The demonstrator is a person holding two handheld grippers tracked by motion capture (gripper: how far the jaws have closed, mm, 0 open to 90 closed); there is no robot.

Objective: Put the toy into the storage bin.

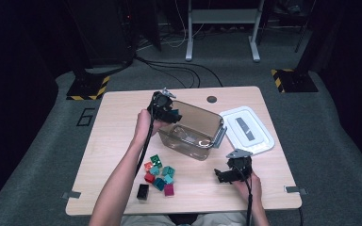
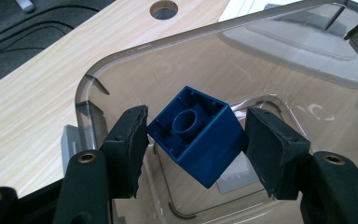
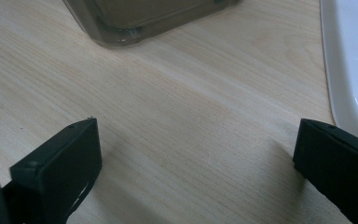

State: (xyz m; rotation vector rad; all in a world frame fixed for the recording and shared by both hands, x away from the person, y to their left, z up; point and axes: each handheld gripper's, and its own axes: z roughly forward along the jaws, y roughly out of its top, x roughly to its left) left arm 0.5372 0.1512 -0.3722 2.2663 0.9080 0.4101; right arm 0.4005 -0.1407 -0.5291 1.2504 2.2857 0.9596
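1. Broadly, the wooden table (image 1: 122, 141) carries three groups: a clear plastic bin (image 1: 194, 128) near the middle, its white lid (image 1: 259, 136) lying flat just to the right, and a cluster of small coloured blocks (image 1: 158, 175) toward the near edge, well apart from the bin's mouth.

2. At the bin, the open top is tipped toward the left gripper (image 1: 166, 109), which sits at the far left rim; in the left gripper view the rounded corner of the bin (image 2: 91, 84) curves just beyond the jaws, and the bin's floor lies below and ahead of them.

3. Between those jaws hangs the blue block (image 2: 196, 133), pinched corner to corner so that it sits tilted, its hollow underside with the round socket turned up toward the camera. Both pads (image 2: 130, 140) press on opposite sides of it, so the left gripper (image 2: 196, 149) is clamped on the block.

4. The relation that matters: the block is already inside the rim line and over the bin's interior, so I judge that a release would let it fall inside rather than onto the table.

5. The right gripper (image 1: 226, 175) rests low near the front right, jaws spread wide with nothing between them (image 3: 196, 154), over bare wood just short of the bin, and is the farther of the two from the block.
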